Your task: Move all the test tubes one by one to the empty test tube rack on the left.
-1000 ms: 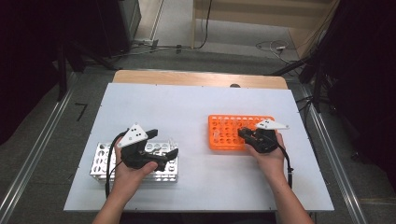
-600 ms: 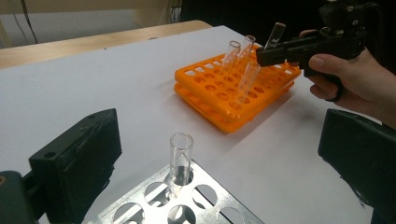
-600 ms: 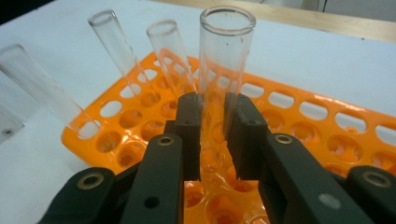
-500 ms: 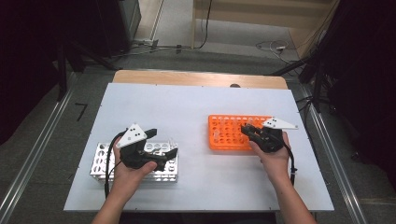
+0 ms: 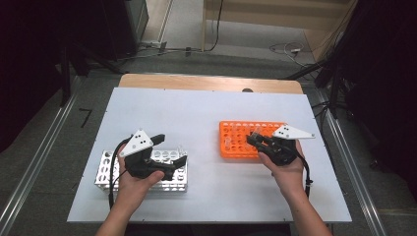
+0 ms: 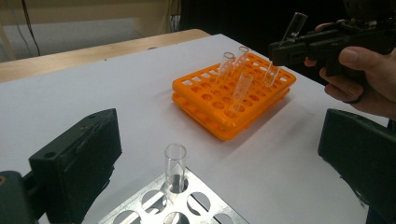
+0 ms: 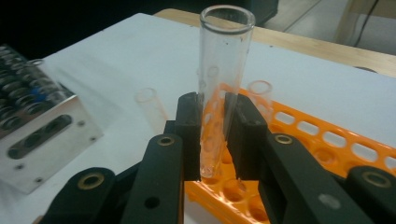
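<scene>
My right gripper (image 5: 252,139) (image 7: 212,109) is shut on a clear test tube (image 7: 219,84), held upright just above the orange rack (image 5: 235,146) (image 7: 327,149). Several more tubes stand in that rack (image 6: 233,93). My left gripper (image 5: 171,150) (image 6: 219,135) is open wide over the right end of the silver metal rack (image 5: 105,169) (image 6: 205,205). One empty tube (image 6: 175,163) stands in a corner hole of the metal rack, between the jaws and untouched. In the left gripper view the right gripper (image 6: 280,46) shows with its tube (image 6: 295,24) raised.
Both racks lie on a white tabletop (image 5: 196,113) with a wooden strip (image 5: 206,82) along the far edge. Open surface lies between the racks and behind them. Cables and dark equipment stand on the floor beyond the table.
The right gripper has drifted slightly to the right with the tube in its jaws. The left gripper has stayed over the metal rack.
</scene>
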`<state>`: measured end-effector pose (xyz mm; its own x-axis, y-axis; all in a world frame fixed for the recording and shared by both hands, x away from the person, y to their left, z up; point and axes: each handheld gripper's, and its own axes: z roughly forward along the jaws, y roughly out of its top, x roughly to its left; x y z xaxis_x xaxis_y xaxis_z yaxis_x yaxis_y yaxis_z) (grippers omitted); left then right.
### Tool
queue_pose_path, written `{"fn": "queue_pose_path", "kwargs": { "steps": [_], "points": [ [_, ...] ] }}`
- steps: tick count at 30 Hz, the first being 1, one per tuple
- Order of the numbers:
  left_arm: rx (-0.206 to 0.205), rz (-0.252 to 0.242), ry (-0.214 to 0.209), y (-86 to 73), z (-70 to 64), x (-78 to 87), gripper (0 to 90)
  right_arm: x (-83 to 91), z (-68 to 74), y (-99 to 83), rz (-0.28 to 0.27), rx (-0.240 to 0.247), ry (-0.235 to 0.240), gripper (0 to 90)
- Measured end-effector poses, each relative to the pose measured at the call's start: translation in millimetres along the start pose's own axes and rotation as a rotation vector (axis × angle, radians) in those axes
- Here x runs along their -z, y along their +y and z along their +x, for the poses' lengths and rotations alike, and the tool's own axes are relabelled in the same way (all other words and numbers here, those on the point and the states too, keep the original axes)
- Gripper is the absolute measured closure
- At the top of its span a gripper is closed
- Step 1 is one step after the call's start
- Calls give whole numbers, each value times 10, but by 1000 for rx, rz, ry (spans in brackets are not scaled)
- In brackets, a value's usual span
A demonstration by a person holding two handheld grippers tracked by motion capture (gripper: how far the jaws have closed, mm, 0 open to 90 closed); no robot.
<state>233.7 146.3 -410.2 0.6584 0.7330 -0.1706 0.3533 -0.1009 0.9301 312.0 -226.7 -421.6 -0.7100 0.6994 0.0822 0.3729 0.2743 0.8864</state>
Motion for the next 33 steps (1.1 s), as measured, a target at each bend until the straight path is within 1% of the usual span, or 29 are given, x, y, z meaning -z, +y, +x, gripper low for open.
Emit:
{"fn": "queue_pose_path", "kwargs": {
  "steps": [3,4,5,6,7,8,9,13,14,15,16,17,18,19,20,21,23,24,25,26,27,28,29,31,32,33],
  "points": [
    [-6,-4,-13,16,-28,2,0,13,108,32,-2,15,33,737],
    [-7,-4,-25,20,-38,1,13,18,179,51,1,29,57,737],
    [-8,-3,-32,24,-48,-1,13,16,215,58,0,32,70,737],
    [-9,-4,-36,28,-61,-4,13,16,215,58,0,32,70,737],
    [-10,-5,-42,32,-73,-7,13,16,251,64,3,35,82,737],
    [-8,-5,-52,36,-84,-9,27,9,321,72,12,43,102,737],
    [-12,-7,-60,39,-95,-10,27,9,321,72,12,43,102,737],
    [-20,-22,-87,52,-151,-14,68,-26,448,73,25,63,144,737],
    [-19,-27,-101,56,-165,-15,85,-38,480,70,29,69,154,737],
    [-21,-30,-107,59,-178,-17,122,-67,543,61,37,81,174,737],
    [-26,-32,-108,62,-191,-18,122,-67,543,61,37,81,174,737],
    [-23,-37,-118,63,-207,-24,141,-80,577,57,46,83,181,737],
    [-28,-33,-120,66,-219,-25,180,-107,640,49,56,94,199,737],
    [-30,-34,-120,66,-235,-34,201,-120,671,46,60,102,209,737],
    [-32,-32,-123,66,-253,-43,201,-120,671,46,60,102,209,737],
    [-35,-30,-124,67,-270,-54,246,-142,737,42,67,112,226,737],
    [-53,-16,-119,70,-329,-85,304,-162,802,36,76,122,243,737],
    [-53,-16,-119,70,-329,-85,329,-162,802,36,76,122,243,737],
    [-59,-13,-118,68,-350,-95,329,-171,831,34,81,132,251,737],
    [-67,-7,-122,66,-367,-104,354,-181,862,30,83,137,258,737],
    [-70,-5,-130,64,-384,-114,401,-201,919,23,90,145,274,737],
    [-70,-2,-140,62,-401,-124,419,-210,946,19,95,148,279,737],
    [-72,-1,-147,60,-416,-134,419,-210,946,19,95,148,279,737],
    [-74,2,-166,56,-444,-152,456,-230,997,12,101,160,291,737],
    [-80,5,-172,54,-455,-160,484,-247,1043,6,109,166,305,737],
    [-80,5,-178,52,-468,-170,484,-247,1043,6,109,166,305,737]
  ]
}}
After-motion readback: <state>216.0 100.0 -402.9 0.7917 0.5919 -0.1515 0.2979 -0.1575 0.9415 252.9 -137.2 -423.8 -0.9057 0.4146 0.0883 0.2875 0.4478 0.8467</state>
